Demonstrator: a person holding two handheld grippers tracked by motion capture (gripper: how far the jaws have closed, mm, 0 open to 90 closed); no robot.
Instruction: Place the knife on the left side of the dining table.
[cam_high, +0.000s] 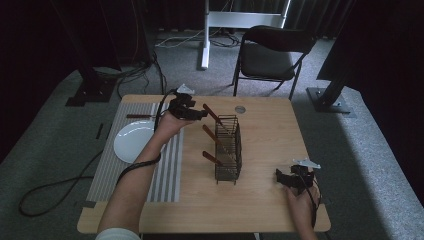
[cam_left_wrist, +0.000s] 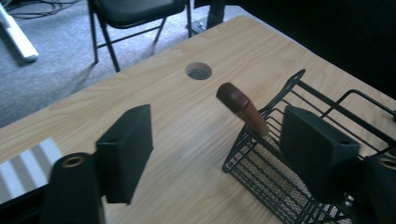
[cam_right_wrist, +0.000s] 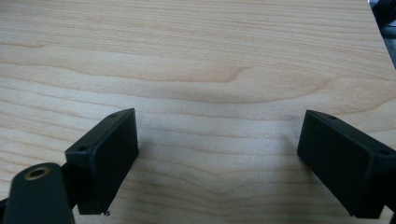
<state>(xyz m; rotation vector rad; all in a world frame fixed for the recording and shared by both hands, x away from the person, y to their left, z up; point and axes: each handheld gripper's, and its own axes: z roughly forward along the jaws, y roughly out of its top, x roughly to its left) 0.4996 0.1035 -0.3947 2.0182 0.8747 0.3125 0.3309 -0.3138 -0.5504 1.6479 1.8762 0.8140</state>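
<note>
Your right hand-held gripper (cam_right_wrist: 219, 158) rests low over bare surface (cam_right_wrist: 210, 56), jaws wide and empty—parked clear. Your left hand-held gripper (cam_left_wrist: 219, 154), also agape, brackets the farthest wooden handle (cam_left_wrist: 243, 108) (leaning from the wire basket (cam_left_wrist: 299, 186))—unpinched.

Light wooden table (cam_high: 270, 200), round hole (cam_high: 240, 109) toward 12 o'clock. Wire rack (cam_high: 228, 150) stands at centre. Striped mat (cam_high: 167, 175) at 9 o'clock carries a white plate (cam_high: 131, 142).

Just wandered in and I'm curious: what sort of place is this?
Probably a recording studio or lab rather than a home: dark curtains surround one wooden table, cables trail over grey carpet, and a folding chair stands behind.
</note>
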